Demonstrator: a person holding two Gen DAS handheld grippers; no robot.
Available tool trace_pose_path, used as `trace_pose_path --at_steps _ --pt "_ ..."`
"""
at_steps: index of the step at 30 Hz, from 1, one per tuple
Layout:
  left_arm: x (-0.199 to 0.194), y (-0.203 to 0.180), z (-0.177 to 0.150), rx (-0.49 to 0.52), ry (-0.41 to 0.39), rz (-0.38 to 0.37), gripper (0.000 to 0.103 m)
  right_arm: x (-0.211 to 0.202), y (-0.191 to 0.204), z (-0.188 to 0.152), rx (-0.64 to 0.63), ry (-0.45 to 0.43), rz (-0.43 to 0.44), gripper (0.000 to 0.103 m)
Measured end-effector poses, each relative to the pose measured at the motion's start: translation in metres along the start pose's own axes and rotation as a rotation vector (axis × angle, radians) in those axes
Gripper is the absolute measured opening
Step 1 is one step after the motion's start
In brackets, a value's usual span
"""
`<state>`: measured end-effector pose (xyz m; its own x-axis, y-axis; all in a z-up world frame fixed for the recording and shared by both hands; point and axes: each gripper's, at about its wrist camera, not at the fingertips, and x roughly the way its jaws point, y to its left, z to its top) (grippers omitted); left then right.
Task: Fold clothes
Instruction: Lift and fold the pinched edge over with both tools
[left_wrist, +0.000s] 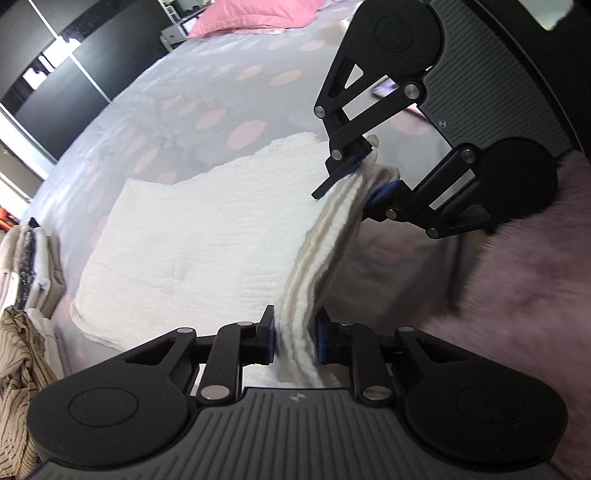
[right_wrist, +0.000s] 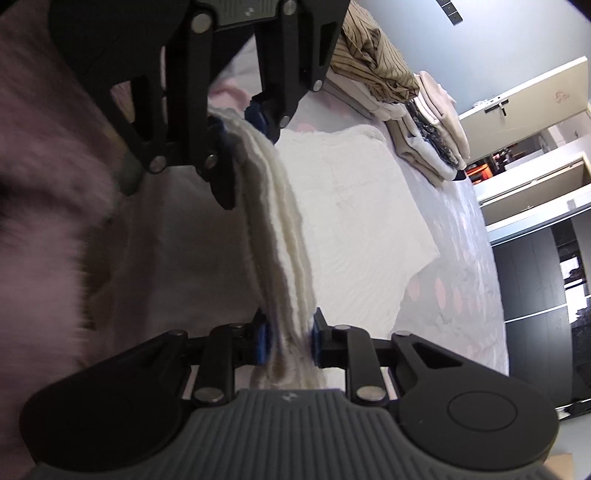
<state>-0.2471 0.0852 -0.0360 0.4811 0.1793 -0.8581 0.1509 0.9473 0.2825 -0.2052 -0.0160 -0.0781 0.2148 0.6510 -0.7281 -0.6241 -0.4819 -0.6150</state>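
Note:
A white textured cloth (left_wrist: 184, 240) lies partly spread on the bed, and its near edge is gathered into several layers that rise off the cover. My left gripper (left_wrist: 294, 339) is shut on one end of this layered edge. My right gripper (left_wrist: 371, 177) is shut on the other end, up and to the right. In the right wrist view the right gripper (right_wrist: 288, 341) clamps the white cloth (right_wrist: 351, 206) at the bottom, and the left gripper (right_wrist: 236, 129) pinches it at the top. The lifted edge hangs taut between the two.
The bed cover (left_wrist: 229, 92) is grey with pink dots. A stack of folded clothes (left_wrist: 33, 266) and a striped tan garment (left_wrist: 18, 354) sit at the left. A pink pillow (left_wrist: 255, 14) lies far back. Fuzzy pink fabric (left_wrist: 517, 295) is at the right, dark wardrobe doors (left_wrist: 55, 92) beyond.

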Motion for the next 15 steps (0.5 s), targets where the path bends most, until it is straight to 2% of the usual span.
trace_pose_path --at_steps 3,7,10,15 --pt "-0.021 0.005 -0.006 -0.014 -0.013 -0.095 0.017 -0.027 0.009 0.005 -0.032 -0.003 0.033 0.024" --pt "-0.033 0.020 -0.011 -0.076 -0.022 -0.137 0.017 -0.047 0.005 0.010 -0.021 -0.034 0.037 0.024" --pt "-0.043 0.026 -0.011 -0.117 -0.034 -0.137 0.017 -0.050 -0.007 0.019 -0.012 -0.057 0.003 0.024" --pt "-0.051 0.080 -0.006 -0.143 -0.055 -0.088 0.017 -0.043 -0.038 0.038 -0.033 -0.102 -0.051 0.024"
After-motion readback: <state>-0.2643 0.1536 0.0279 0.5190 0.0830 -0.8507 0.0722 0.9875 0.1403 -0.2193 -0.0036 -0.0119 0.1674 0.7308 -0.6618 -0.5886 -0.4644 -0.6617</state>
